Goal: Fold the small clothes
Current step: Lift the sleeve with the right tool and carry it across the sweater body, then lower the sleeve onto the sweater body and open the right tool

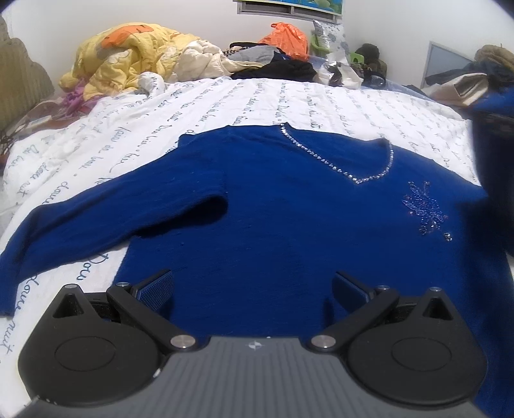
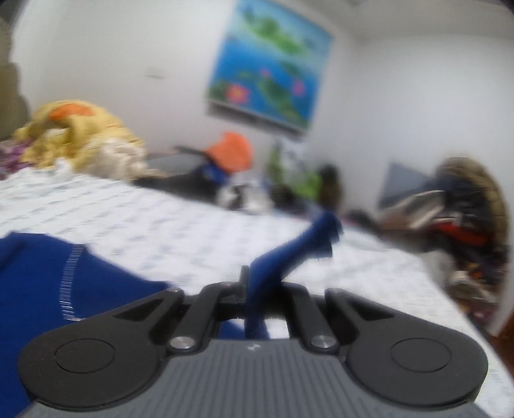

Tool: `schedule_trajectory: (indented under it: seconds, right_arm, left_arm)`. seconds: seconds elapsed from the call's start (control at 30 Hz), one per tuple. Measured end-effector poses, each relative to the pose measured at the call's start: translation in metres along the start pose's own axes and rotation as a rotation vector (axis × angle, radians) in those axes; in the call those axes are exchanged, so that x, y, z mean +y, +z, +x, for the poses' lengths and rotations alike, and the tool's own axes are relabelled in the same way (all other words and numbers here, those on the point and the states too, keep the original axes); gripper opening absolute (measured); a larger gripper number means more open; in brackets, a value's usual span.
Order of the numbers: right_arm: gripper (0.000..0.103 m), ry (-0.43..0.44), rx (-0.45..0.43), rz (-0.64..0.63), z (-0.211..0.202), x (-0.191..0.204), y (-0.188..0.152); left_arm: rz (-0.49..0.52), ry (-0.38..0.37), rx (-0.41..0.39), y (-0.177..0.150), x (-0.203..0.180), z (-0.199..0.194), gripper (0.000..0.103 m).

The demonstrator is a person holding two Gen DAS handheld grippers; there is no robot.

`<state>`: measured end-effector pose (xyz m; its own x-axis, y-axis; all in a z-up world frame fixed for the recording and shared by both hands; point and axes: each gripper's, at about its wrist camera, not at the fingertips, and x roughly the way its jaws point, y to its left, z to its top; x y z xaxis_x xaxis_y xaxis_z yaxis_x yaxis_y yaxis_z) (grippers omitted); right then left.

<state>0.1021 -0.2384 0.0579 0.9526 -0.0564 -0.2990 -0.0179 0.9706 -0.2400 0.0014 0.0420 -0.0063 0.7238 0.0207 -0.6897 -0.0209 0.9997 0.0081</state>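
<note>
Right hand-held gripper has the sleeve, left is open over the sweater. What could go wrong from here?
1. The right hand-held gripper pinches only a thin strip of the blue sleeve; the knit may slip out mid-fold.
2. The left hand-held gripper is open above the blue sweater, so nothing pins the body; pulling may drag it across the white sheet.
3. The rhinestone trim could snag.

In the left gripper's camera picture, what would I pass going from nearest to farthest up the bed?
Left gripper, open → blue sweater → its sparkly neckline → white bedsheet with writing → orange bag → wall.
</note>
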Motion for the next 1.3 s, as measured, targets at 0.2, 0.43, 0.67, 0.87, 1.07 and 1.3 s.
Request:
schedule_trajectory:
  seconds: [0.2,0.43,0.67,0.87,1.07,1.3]
  right_arm:
    - [0.004,0.158,0.062,-0.054,0.025,0.078,0.006]
    - [0.004,0.290,0.088,-0.067,0.040,0.150,0.010]
    - [0.004,0.375,0.149,-0.069,0.053,0.190,0.005]
    - [0.004,0.429,0.186,-0.025,0.058,0.200,0.000]
    - [0.004,0.486,0.208,0.013,0.061,0.210,0.006]
    - [0.007,0.521,0.294,0.084,0.075,0.211,0.001]
  left_arm:
    - [-0.021,0.004,-0.003,-0.001,0.009,-0.003,0.103]
    - [-0.048,0.026,-0.001,-0.004,0.023,-0.005,0.103]
    - [-0.084,0.048,0.008,-0.006,0.038,-0.004,0.103]
    - [-0.115,0.069,0.009,-0.006,0.049,-0.005,0.103]
    - [-0.129,0.086,0.005,-0.006,0.057,-0.007,0.103]
    - [-0.145,0.145,-0.010,-0.010,0.081,-0.017,0.103]
